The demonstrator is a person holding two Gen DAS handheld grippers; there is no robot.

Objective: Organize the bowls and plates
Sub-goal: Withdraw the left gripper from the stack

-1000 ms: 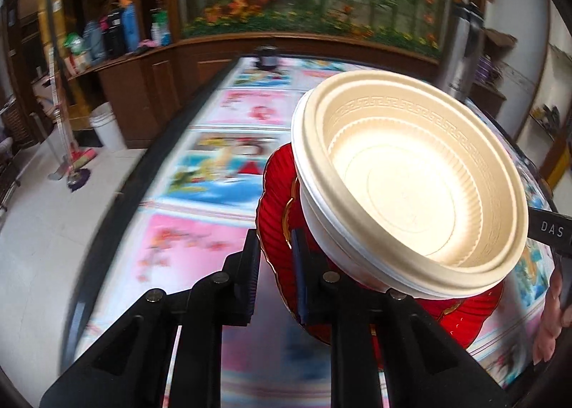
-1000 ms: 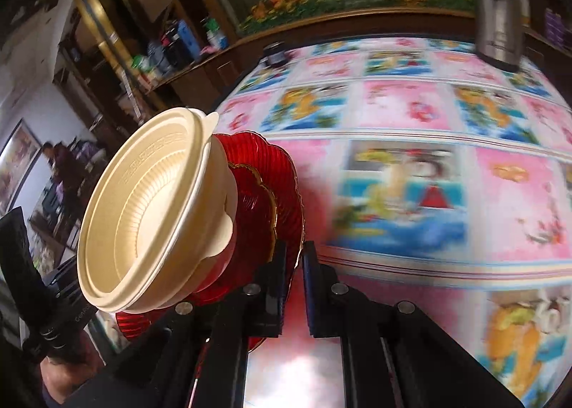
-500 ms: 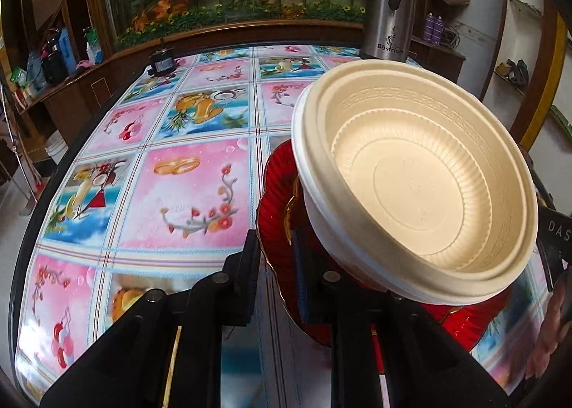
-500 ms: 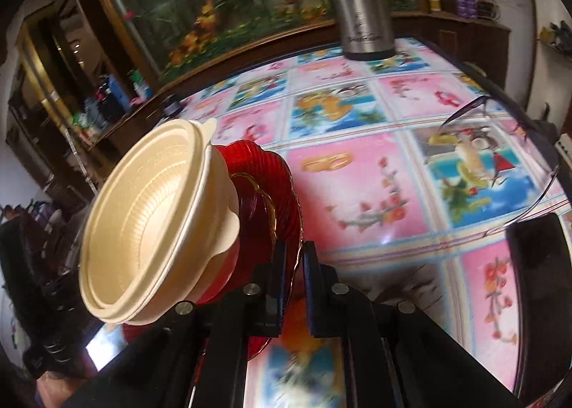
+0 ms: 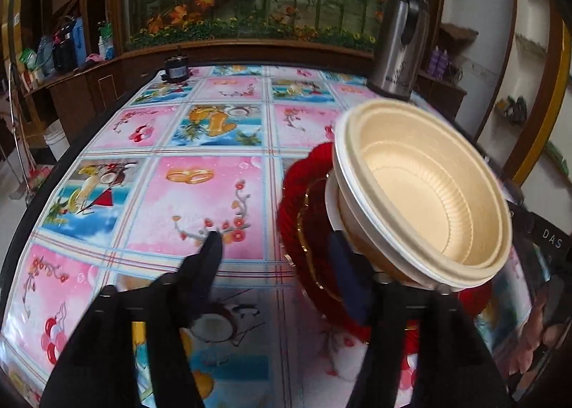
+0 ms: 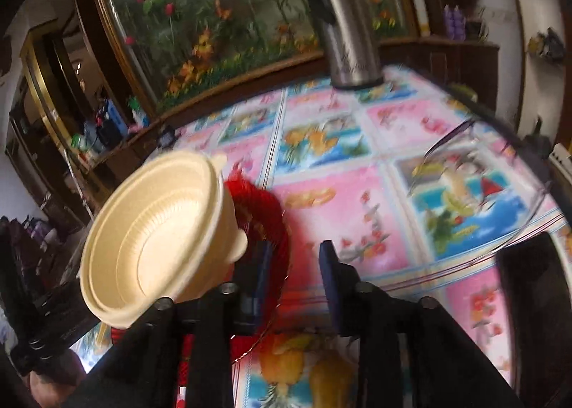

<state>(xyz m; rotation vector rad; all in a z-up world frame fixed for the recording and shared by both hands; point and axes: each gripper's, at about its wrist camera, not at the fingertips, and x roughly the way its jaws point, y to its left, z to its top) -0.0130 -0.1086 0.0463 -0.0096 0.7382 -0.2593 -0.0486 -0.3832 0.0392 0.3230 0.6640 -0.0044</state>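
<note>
A stack of red scalloped plates [image 5: 296, 207] carries nested cream bowls [image 5: 422, 193] and seems to rest on the flowered tablecloth [image 5: 193, 190]. My left gripper [image 5: 277, 257] has its jaws opening: the plate rim lies between them, against the right finger [image 5: 343, 265] and far from the left one. From the other side, the red plates [image 6: 264, 207] and cream bowls [image 6: 157, 232] show at the left. My right gripper [image 6: 295, 265] is opening too, with the rim beside its left finger [image 6: 261, 265] and a gap to the right finger.
A steel thermos [image 5: 400, 47] stands at the table's far right and a small dark jar [image 5: 176, 68] at the far left. A clear glass plate [image 6: 482, 193] lies right of the stack, with a dark object [image 6: 529, 300] by it. The table's dark edge [image 5: 35, 193] runs along the left.
Both grippers were shut on the red plate rim and now their jaws stand apart. The views swung across the table toward the thermos. The stack sits lower in both views.
</note>
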